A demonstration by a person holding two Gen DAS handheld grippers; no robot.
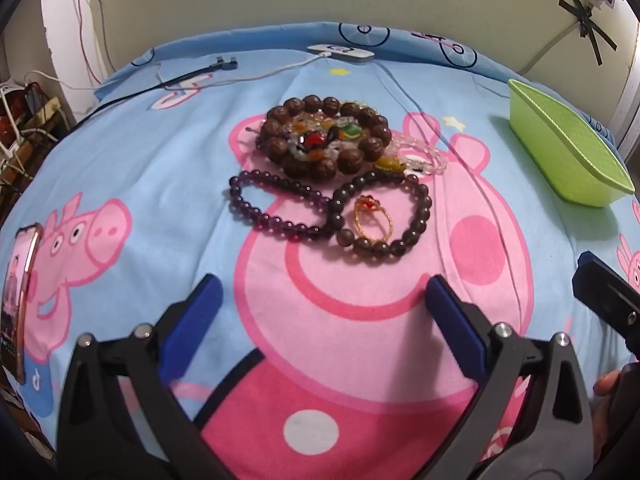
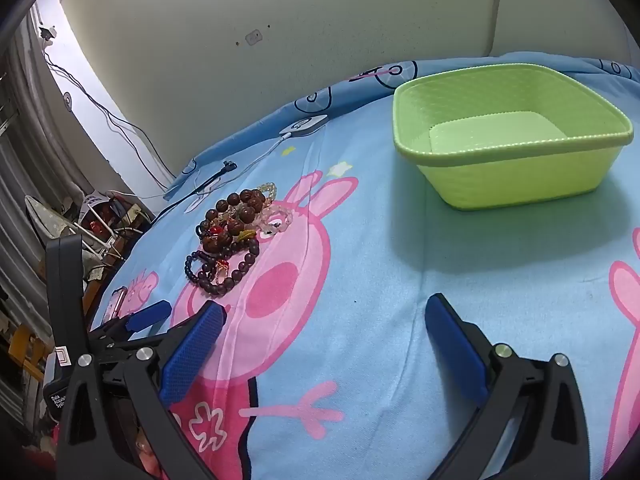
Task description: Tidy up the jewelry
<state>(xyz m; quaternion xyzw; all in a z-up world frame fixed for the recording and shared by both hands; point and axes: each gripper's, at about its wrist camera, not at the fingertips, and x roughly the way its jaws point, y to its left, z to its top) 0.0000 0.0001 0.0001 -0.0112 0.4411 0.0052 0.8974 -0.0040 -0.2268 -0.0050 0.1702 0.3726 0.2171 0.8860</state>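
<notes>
A heap of jewelry lies on the cartoon-pig bedsheet: a big brown bead bracelet [image 1: 324, 136] over coloured stones, a purple bead bracelet [image 1: 276, 208], a dark bead bracelet [image 1: 384, 216] ringing a thin gold chain with a red stone [image 1: 372, 220], and clear beads [image 1: 424, 156]. My left gripper [image 1: 322, 300] hovers just short of the heap, open, nothing between its blue pads. My right gripper [image 2: 324, 328] is open over bare sheet, with the same heap [image 2: 232, 236] far to its left. The empty green basket [image 2: 516, 132] stands ahead of it on the right.
A phone [image 1: 18, 300] lies at the sheet's left edge. A white charger box [image 1: 340, 53] and cables rest near the wall at the back. The green basket [image 1: 560, 148] sits at the right of the left wrist view. Clutter fills the floor beyond the left bed edge.
</notes>
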